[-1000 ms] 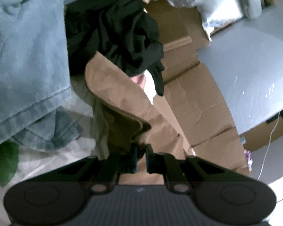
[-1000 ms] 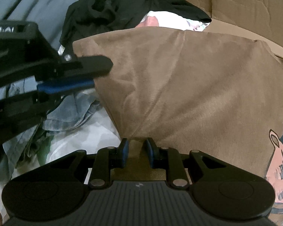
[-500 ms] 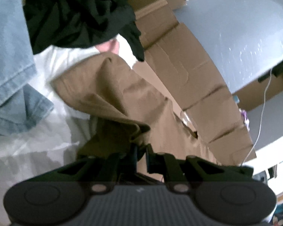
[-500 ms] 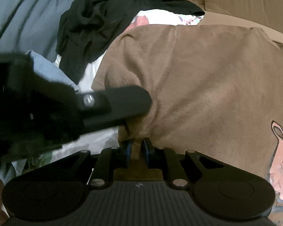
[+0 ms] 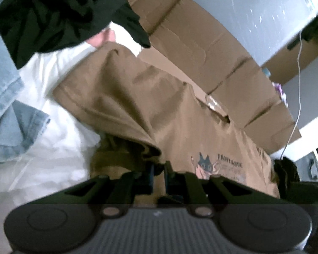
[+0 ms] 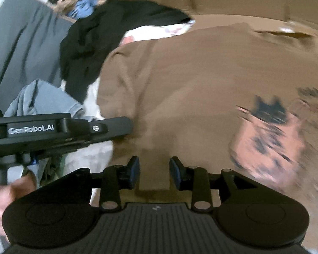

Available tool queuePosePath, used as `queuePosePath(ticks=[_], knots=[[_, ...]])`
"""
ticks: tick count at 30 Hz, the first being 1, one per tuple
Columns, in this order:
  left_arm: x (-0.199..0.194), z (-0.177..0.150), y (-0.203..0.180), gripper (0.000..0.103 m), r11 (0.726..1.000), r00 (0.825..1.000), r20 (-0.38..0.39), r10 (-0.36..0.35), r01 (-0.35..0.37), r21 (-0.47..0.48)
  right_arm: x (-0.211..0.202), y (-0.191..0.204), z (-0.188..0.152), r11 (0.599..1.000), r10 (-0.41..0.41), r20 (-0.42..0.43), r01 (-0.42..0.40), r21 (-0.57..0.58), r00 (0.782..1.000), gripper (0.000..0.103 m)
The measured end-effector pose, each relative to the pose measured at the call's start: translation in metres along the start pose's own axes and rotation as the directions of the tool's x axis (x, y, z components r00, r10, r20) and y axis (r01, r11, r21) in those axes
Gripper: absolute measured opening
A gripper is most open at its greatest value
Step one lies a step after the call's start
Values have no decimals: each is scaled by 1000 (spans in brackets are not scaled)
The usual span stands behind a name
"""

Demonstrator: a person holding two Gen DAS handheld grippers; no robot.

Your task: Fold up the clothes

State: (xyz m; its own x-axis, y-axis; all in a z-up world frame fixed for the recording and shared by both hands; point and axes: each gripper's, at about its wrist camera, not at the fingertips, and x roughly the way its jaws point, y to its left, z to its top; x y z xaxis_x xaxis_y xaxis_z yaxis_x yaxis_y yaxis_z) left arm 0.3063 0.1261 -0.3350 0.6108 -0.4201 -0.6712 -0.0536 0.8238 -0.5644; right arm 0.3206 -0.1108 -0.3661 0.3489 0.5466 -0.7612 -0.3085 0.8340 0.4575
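A brown T-shirt (image 5: 180, 114) with a printed cartoon cat (image 5: 205, 165) lies spread over cardboard and white cloth. My left gripper (image 5: 158, 170) is shut on a bunched fold of the brown T-shirt's edge. In the right wrist view the same brown T-shirt (image 6: 201, 84) fills the middle, its print (image 6: 269, 139) blurred. My right gripper (image 6: 154, 169) hovers over the shirt's near edge with its jaws opening; the cloth lies under the gap and the pads do not press it. The left gripper (image 6: 125, 124) reaches in from the left of that view, held by a hand (image 6: 17, 190).
A black garment (image 5: 59, 12) is heaped at the back left, with blue denim (image 5: 4, 97) beside it and white fabric (image 5: 48, 148) under the shirt. Flattened cardboard (image 5: 212, 53) lies behind. A white cable (image 5: 297, 97) hangs at the right. A soft toy (image 6: 74, 2) lies far back.
The right gripper let go of the shirt's edge and its jaws spread apart, sliding right over the shirt. The left gripper carried its fold further over the shirt, bringing the print into view.
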Motion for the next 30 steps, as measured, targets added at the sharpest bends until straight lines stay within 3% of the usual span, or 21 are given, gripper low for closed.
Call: queuePosePath(ticks=[9,11,16,22,26,30], knots=[[31,-13,-14,16,992,984,-166,68,-49,116,-31,-22,0,991,-109,117,98,96,987,41],[29,-12,-17,16,990,985,-163,59,-37,133,-29,-20,5,990,-116,130,104,100,985,41],[3,-5,-14,21,994,996,-82,18,-9,107,-24,-17,15,989,-124,151,111,95,981,41],[-16,7,7,22,998,998,25,65,-65,-4,-16,-10,18,991,-113,150,101,90,982,41],[-27,17,16,35,991,984,136,116,-105,-86,-13,3,22,993,-109,155,101,55,982,41],[-34,22,30,35,969,962,193,193,-155,-194,-10,24,35,993,-110,179,115,-21,978,41]])
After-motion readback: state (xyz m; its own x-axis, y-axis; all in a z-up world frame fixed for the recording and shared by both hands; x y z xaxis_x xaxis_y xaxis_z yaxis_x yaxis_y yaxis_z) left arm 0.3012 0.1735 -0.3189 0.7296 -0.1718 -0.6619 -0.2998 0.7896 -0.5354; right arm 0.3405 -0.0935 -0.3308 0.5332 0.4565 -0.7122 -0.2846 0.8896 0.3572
